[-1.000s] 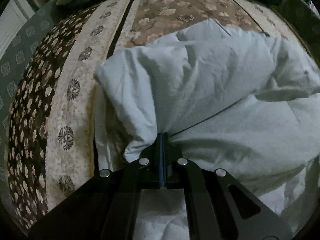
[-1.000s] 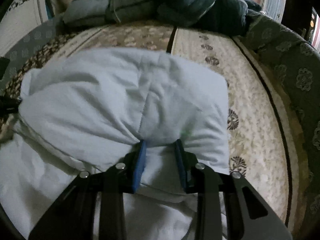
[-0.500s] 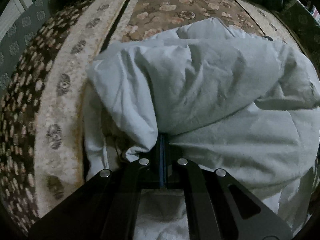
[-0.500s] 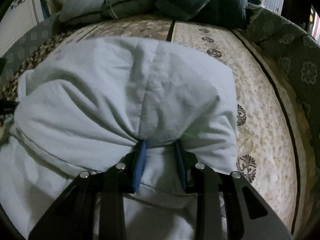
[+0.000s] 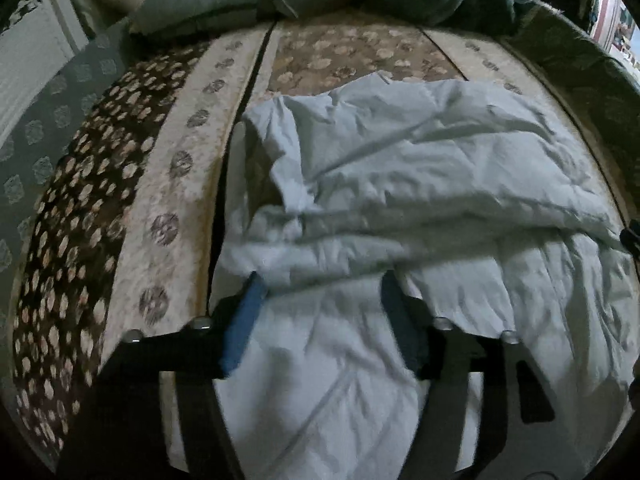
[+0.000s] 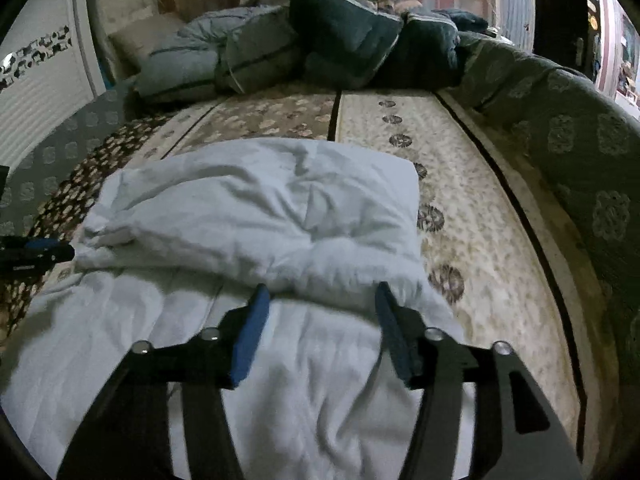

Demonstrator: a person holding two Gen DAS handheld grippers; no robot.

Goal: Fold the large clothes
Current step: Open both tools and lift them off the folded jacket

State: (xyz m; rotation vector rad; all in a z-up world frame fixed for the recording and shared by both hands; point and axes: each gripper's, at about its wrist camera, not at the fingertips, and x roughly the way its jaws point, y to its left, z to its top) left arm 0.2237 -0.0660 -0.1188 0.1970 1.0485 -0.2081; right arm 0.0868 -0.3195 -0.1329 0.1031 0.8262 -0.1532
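Observation:
A large pale blue-white garment [image 5: 420, 184] lies on the patterned bedspread [image 5: 160, 184], its far part folded back over the near part into a thick doubled layer [image 6: 264, 208]. My left gripper [image 5: 320, 284] hovers just above the fold's near edge, jaws opening wide, nothing pinched between the blue pads [image 5: 244, 320]. My right gripper [image 6: 320, 296] hangs over the fold's right half, jaws also opening, with cloth below them but not pressed. The left gripper's tip [image 6: 36, 254] shows at the left edge of the right wrist view.
Dark teal and grey quilts and pillows [image 6: 312, 52] are heaped at the bed's far end. A grey-green patterned border [image 6: 580, 152] runs along the right side. A white panelled wall [image 6: 36, 92] stands at the left.
Both grippers let go of the garment, opened and lifted back toward me. The raised bunch of cloth has dropped and now lies folded flat on the bed.

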